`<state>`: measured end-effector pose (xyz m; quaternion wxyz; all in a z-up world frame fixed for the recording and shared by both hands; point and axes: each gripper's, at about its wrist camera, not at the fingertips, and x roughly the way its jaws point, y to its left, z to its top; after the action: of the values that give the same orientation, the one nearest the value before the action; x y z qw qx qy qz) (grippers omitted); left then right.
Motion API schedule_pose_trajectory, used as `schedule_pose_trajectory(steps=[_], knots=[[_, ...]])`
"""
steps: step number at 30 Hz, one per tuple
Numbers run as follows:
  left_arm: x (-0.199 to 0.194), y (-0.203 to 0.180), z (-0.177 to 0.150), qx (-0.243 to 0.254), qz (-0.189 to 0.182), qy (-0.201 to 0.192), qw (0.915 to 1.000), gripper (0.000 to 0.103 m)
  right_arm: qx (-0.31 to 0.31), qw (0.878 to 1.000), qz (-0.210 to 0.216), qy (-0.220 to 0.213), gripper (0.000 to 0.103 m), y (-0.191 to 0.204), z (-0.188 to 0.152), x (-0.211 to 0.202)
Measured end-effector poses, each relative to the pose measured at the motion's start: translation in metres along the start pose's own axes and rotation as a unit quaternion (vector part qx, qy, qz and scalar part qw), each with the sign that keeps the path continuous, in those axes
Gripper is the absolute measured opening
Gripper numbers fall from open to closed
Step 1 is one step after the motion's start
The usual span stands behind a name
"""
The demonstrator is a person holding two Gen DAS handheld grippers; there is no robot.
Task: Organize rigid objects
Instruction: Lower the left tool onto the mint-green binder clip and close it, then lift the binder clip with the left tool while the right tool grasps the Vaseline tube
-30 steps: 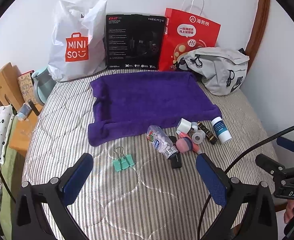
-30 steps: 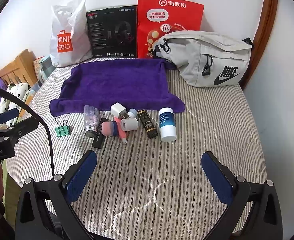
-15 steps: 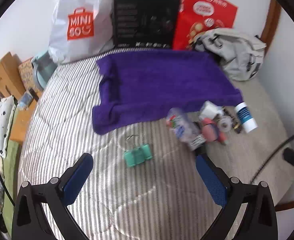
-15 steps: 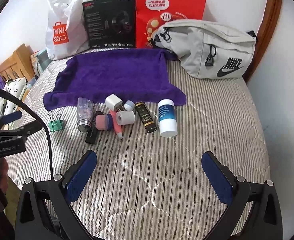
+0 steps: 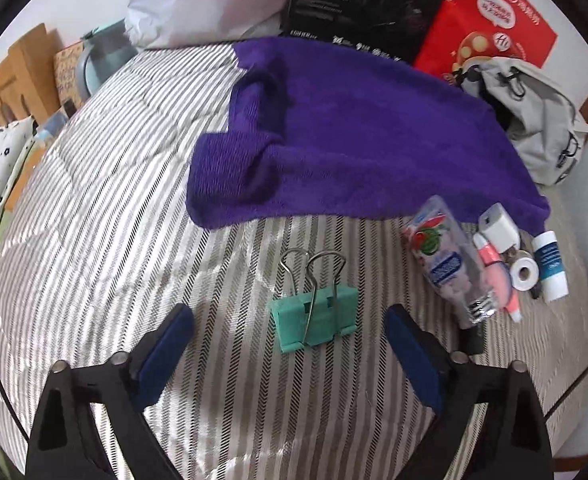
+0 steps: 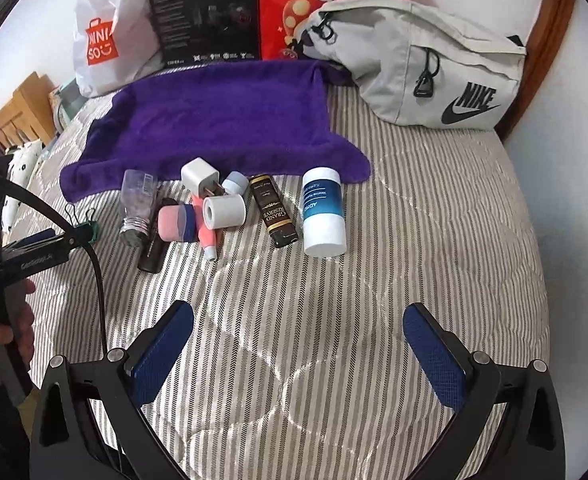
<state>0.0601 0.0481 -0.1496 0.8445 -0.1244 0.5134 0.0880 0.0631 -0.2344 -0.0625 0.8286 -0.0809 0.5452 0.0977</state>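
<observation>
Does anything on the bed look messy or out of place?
The purple towel is rumpled, its left corner folded over. The small items lie in a jumbled cluster off its front edge, the green binder clip apart from them.

Both wrist views face forward — sharing the purple towel [image 5: 373, 140].

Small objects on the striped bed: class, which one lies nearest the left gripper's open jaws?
The green metal binder clip: it lies alone directly between the left gripper jaws, while the others cluster off to the side.

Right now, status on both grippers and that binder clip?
Left gripper open, straddling green binder clip, no contact. Right gripper open, empty, short of item cluster. Nothing blocking the clip.
</observation>
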Motion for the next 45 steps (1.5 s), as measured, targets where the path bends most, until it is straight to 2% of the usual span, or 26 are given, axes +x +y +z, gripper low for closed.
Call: schedule_pose_trajectory(steps=[4, 9, 11, 13, 14, 16, 18, 26, 29, 32, 34, 35, 36, 39, 45], knots=[[0.002, -0.005, -0.003, 0.002, 0.023, -0.012, 0.9997, 0.084, -0.009, 1.0, 0.007, 0.009, 0.103, 0.001, 0.003, 0.01], [0.004, -0.011, -0.003, 0.012, 0.047, -0.01, 0.9987, 0.083, -0.012, 1.0, 0.021, 0.017, 0.103, 0.0, 0.005, 0.023], [0.004, -0.013, -0.003, 0.016, 0.053, -0.013, 0.9984, 0.079, -0.008, 1.0, 0.024, 0.017, 0.103, -0.003, 0.006, 0.026], [0.001, -0.012, -0.005, 0.009, 0.05, -0.022, 0.9985, 0.064, 0.0, 1.0, 0.025, 0.018, 0.103, -0.009, 0.007, 0.03], [0.0, -0.012, -0.005, 0.008, 0.047, -0.025, 0.9986, 0.062, 0.007, 1.0, 0.025, 0.016, 0.103, -0.014, 0.008, 0.032], [0.0, -0.013, -0.004, 0.013, 0.047, -0.027, 0.9984, 0.048, 0.02, 0.999, 0.025, 0.014, 0.103, -0.023, 0.01, 0.033], [0.0, -0.013, -0.003, 0.014, 0.041, -0.027, 0.9987, 0.044, 0.033, 0.999, 0.025, 0.008, 0.103, -0.032, 0.014, 0.035], [0.001, -0.015, -0.001, 0.03, 0.039, -0.021, 0.9986, 0.044, 0.071, 0.997, 0.007, -0.008, 0.102, -0.059, 0.039, 0.059], [0.002, -0.016, -0.001, 0.035, 0.043, -0.021, 0.9983, 0.044, 0.067, 0.997, 0.019, -0.014, 0.101, -0.056, 0.046, 0.073], [0.002, -0.017, -0.001, 0.038, 0.042, -0.019, 0.9982, 0.044, 0.058, 0.998, 0.025, -0.012, 0.095, -0.049, 0.052, 0.09], [0.003, -0.016, -0.001, 0.04, 0.039, -0.018, 0.9983, 0.044, 0.044, 0.999, 0.017, -0.005, 0.084, -0.045, 0.052, 0.105], [0.003, -0.016, -0.001, 0.039, 0.038, -0.018, 0.9983, 0.044, 0.04, 0.999, 0.011, -0.006, 0.074, -0.044, 0.051, 0.109], [0.003, -0.015, -0.001, 0.04, 0.038, -0.018, 0.9983, 0.044, 0.036, 0.999, 0.007, -0.001, 0.071, -0.043, 0.05, 0.113], [0.003, -0.016, -0.002, 0.043, 0.04, -0.021, 0.9981, 0.045, 0.028, 0.999, 0.004, -0.024, 0.071, -0.041, 0.047, 0.116], [0.004, -0.016, 0.0, 0.053, 0.035, -0.023, 0.9977, 0.045, 0.018, 0.999, 0.01, -0.035, 0.068, -0.04, 0.049, 0.12]])
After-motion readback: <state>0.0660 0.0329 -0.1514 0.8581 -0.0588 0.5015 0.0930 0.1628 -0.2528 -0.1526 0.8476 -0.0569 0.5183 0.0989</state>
